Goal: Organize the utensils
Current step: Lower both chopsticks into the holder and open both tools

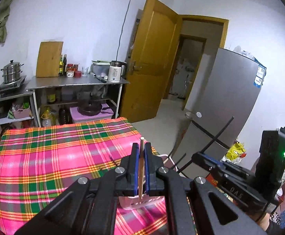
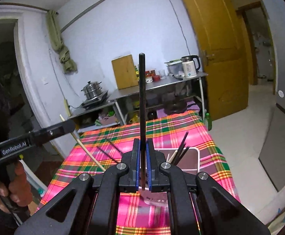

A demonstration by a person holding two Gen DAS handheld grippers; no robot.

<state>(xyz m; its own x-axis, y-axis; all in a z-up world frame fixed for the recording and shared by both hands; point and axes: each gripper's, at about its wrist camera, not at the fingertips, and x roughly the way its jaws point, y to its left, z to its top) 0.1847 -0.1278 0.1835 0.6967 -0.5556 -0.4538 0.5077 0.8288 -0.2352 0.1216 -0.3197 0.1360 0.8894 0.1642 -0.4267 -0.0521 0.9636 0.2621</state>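
The left gripper (image 1: 142, 154) fills the near foreground of its own view, its blue-lined jaws closed on a pale wooden chopstick (image 1: 141, 168) that stands nearly upright between them, its tip just above the fingertips. Below the jaws a pink holder (image 1: 140, 203) sits on the pink, green and orange plaid tablecloth (image 1: 44, 156).

The right gripper (image 2: 142, 152) is likewise clamped, on a black chopstick (image 2: 142, 98) rising well above its fingers. Just right of it, a white-rimmed container (image 2: 191, 156) on the cloth holds several dark chopsticks (image 2: 181, 146) leaning together. More dark chopsticks (image 2: 111, 148) lie loose on the cloth to the left. A hand (image 2: 15, 186) grips the left gripper's handle at the left edge of the right wrist view.
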